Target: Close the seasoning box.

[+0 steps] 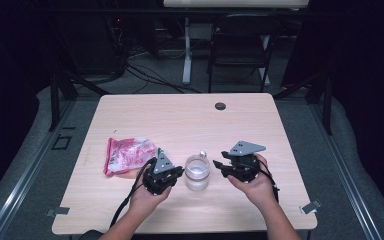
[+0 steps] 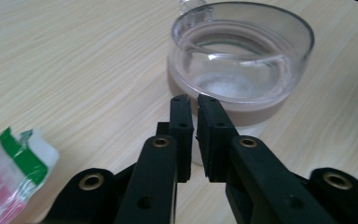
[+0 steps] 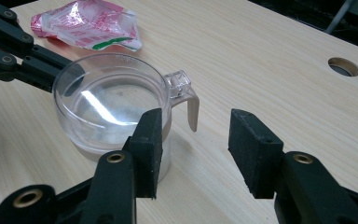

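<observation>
A clear plastic cup (image 1: 197, 172) with a small handle stands on the wooden table between both grippers; something white lies in its bottom (image 2: 233, 86). My left gripper (image 1: 178, 172) sits just left of the cup, its jaws shut with nothing between them (image 2: 193, 100), tips close to the cup's near wall. My right gripper (image 1: 219, 166) is to the cup's right and open (image 3: 196, 133); its left finger (image 3: 149, 140) stands in front of the cup's wall (image 3: 107, 100) and the handle (image 3: 186, 95) lies ahead of the gap. A pink and white packet (image 1: 127, 154) lies left of the left gripper.
The packet's green and white corner (image 2: 25, 154) lies near my left jaws. A round cable hole (image 1: 220, 106) sits near the table's far edge (image 3: 344, 66). Behind the table stand a folding chair (image 1: 242, 42) and a stand leg with cables on the floor.
</observation>
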Tool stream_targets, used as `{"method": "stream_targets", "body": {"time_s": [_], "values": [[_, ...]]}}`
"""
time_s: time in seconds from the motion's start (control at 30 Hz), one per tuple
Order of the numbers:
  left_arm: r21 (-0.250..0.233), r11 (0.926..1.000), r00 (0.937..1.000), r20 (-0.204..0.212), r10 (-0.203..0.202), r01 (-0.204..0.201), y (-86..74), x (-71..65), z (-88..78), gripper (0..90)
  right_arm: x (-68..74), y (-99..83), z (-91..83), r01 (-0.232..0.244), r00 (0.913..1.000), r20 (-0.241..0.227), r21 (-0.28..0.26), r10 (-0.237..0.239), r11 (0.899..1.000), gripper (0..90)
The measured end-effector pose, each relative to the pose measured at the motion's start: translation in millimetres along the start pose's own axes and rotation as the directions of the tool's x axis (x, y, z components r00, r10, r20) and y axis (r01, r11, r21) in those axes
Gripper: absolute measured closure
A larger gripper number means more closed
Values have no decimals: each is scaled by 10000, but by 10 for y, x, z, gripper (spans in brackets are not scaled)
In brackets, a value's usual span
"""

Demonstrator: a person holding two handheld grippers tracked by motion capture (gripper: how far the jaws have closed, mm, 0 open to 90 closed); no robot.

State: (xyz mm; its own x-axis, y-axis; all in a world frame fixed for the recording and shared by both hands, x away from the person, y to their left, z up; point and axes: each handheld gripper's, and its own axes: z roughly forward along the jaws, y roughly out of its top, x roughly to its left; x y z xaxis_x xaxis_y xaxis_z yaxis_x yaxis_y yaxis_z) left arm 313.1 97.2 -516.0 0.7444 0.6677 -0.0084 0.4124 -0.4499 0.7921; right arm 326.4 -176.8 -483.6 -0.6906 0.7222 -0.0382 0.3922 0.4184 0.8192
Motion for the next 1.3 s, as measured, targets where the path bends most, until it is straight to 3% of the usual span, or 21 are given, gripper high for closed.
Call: {"method": "stream_targets", "body": {"time_s": [0.1,0.47,0.6,1.1,1.3], "values": [[-176,9998,9998,-133,-136,133,-10,42,-32,798,1,7,11,-16,10000,-26,-35,16,10000,541],[-215,9993,9988,-375,-326,318,-48,103,-18,567,-3,26,41,13,10000,-78,-30,-14,10000,529],[-104,9998,9983,-546,-190,185,-55,109,5,532,-3,25,43,7,10000,-79,-28,-7,10000,524],[-409,9982,9971,-598,-467,443,-60,164,-25,501,-9,26,38,-67,9999,-80,-135,66,9999,501],[-584,9966,9950,-771,-629,585,-60,246,-66,480,-34,24,27,-108,9999,-74,-156,107,9998,498]]}}
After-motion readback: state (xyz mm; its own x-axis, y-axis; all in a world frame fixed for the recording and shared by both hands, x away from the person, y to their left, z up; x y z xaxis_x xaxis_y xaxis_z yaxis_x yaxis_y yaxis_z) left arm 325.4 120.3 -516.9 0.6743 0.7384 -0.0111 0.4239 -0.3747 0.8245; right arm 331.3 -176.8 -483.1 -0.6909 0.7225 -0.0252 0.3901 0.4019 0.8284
